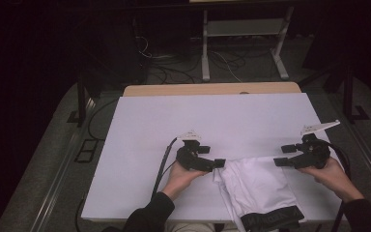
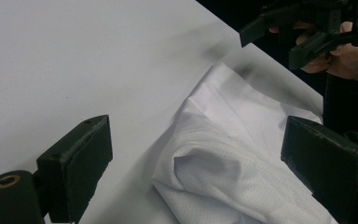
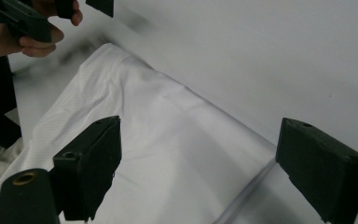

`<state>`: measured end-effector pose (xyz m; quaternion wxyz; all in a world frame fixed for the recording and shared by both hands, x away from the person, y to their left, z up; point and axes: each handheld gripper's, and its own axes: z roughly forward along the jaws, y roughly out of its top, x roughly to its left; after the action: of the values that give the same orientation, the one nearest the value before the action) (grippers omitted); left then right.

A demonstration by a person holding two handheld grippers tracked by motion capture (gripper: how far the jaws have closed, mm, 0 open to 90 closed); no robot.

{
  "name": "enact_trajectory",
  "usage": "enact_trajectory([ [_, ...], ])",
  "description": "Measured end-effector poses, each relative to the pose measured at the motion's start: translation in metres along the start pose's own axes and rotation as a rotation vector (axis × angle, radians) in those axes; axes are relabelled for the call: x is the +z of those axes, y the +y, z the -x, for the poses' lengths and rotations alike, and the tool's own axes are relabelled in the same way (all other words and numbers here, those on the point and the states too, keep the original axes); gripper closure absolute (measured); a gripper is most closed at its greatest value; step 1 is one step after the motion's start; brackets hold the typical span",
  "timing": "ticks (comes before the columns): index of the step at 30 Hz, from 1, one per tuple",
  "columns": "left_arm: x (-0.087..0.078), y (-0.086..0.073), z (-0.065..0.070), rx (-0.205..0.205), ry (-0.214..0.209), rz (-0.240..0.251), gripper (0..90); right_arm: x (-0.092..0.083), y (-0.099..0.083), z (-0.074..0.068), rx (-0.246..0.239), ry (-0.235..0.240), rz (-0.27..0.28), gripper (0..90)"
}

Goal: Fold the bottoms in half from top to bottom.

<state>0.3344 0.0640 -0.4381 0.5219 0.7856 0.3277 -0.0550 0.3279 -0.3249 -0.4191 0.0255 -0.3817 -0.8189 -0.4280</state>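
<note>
Garment: I see a white garment [image 1: 256, 186] lying at the near edge of the table, right of centre, with a dark printed band [image 1: 270, 220] at its nearest end hanging at the table's edge.
Fabric: in the left gripper view the cloth [image 2: 223, 177] is a fine mesh, rumpled into a soft fold at its left side; in the right gripper view it [image 3: 168, 140] lies smoother, with a seam running along its far edge.
Left tongs: my left tongs [image 1: 218, 164] sit just at the garment's left far corner, jaws spread apart; in their own view [image 2: 196, 163] the rumpled fold lies between the jaws, and the pads are not pressing on it.
Right tongs: my right tongs [image 1: 284, 154] hover at the garment's right far corner, jaws released and standing wide; in their own view [image 3: 198, 158] cloth shows between the jaws, ungripped.
Hands: left hand [image 1: 183, 176] and right hand [image 1: 333, 176] come in from the near edge, each wrapped round its tool.
Table: a white sheet [image 1: 212, 116] covers it, and a strip of wooden top [image 1: 212, 89] shows at the far edge.
Beyond: dark floor with loose cables [image 1: 174, 72] and a pale metal stand [image 1: 244, 43].
</note>
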Motion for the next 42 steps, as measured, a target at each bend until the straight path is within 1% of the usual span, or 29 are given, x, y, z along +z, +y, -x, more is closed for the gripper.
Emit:
enact_trajectory([
  [6, 0.007, -0.001, -0.003, -0.015, -0.003, -0.022, 7.7, 0.004, -0.001, 0.009, 0.015, -0.024, -0.013, 14.6],
  [10, 0.013, -0.003, -0.004, -0.032, 0.0, -0.035, 7.8, 0.007, -0.002, 0.015, 0.024, -0.036, -0.025, 17.3],
  [15, 0.02, -0.006, -0.007, -0.049, -0.004, -0.062, 8.3, 0.009, -0.004, 0.021, 0.024, -0.036, -0.03, 23.9],
  [19, 0.025, -0.008, -0.008, -0.049, -0.002, -0.091, 8.7, 0.012, -0.004, 0.024, 0.022, -0.026, -0.041, 28.9],
  [21, 0.026, -0.009, -0.008, -0.054, -0.008, -0.097, 9.9, 0.014, -0.005, 0.025, 0.022, -0.021, -0.051, 29.7],
  [27, 0.031, -0.011, -0.009, -0.058, -0.01, -0.123, 13.2, 0.02, -0.006, 0.029, 0.023, -0.039, -0.083, 33.4],
  [30, 0.031, -0.011, -0.009, -0.065, -0.011, -0.119, 15.8, 0.022, -0.007, 0.03, 0.012, -0.049, -0.093, 41.8],
  [32, 0.031, -0.012, -0.009, -0.071, -0.017, -0.122, 20.6, 0.024, -0.008, 0.03, 0.01, -0.064, -0.103, 46.6],
  [33, 0.031, -0.012, -0.009, -0.065, -0.016, -0.127, 22.2, 0.024, -0.008, 0.03, 0.007, -0.067, -0.106, 47.8],
  [35, 0.03, -0.012, -0.008, -0.059, -0.023, -0.135, 30.8, 0.026, -0.008, 0.029, -0.006, -0.081, -0.104, 52.1],
  [36, 0.03, -0.012, -0.007, -0.055, -0.035, -0.141, 34.6, 0.026, -0.008, 0.029, -0.01, -0.085, -0.104, 54.2],
  [38, 0.031, -0.012, -0.006, -0.046, -0.032, -0.153, 43.9, 0.027, -0.008, 0.029, -0.017, -0.103, -0.1, 60.1],
  [40, 0.03, -0.012, -0.005, -0.037, -0.041, -0.16, 51.5, 0.028, -0.008, 0.028, -0.036, -0.108, -0.098, 66.4],
  [42, 0.029, -0.012, -0.005, -0.025, -0.036, -0.164, 59.0, 0.029, -0.008, 0.026, -0.062, -0.125, -0.099, 71.7],
])
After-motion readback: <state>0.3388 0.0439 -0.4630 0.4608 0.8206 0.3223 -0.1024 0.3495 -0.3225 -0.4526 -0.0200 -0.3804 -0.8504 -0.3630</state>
